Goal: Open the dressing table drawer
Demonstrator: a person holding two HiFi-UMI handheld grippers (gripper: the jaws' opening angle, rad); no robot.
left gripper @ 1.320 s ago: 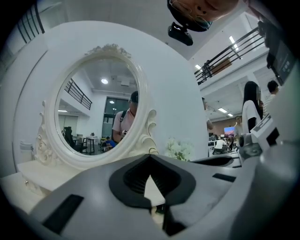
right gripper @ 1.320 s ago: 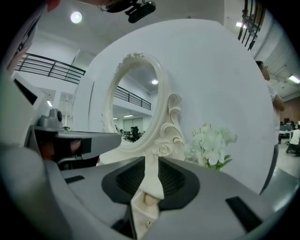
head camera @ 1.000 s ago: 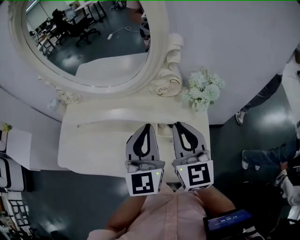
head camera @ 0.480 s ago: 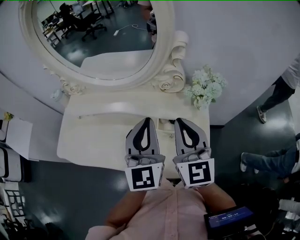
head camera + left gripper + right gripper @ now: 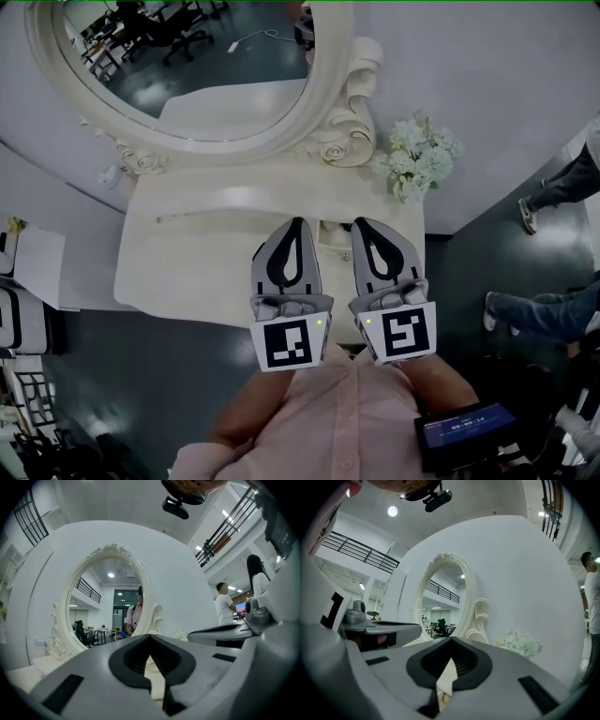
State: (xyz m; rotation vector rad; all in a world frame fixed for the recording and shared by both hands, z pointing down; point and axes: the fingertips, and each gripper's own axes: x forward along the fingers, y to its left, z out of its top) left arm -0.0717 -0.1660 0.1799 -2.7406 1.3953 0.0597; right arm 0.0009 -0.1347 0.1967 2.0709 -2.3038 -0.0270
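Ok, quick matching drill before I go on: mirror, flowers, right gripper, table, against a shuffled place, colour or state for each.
Things:
1 mirror
2 flowers
3 right gripper
4 table

Descriptions:
A shut
B white, at the table's back right corner
C cream, in front of the mirror
D oval, ornate frame, reflecting an office

Pairs: 1-D, 2-B, 3-A, 4-C

Two tongs side by side at centre frame: left tongs (image 5: 296, 225) and right tongs (image 5: 360, 225). One counter (image 5: 187, 267). One oval mirror (image 5: 187, 75). One bunch of white flowers (image 5: 419, 159), upper right.
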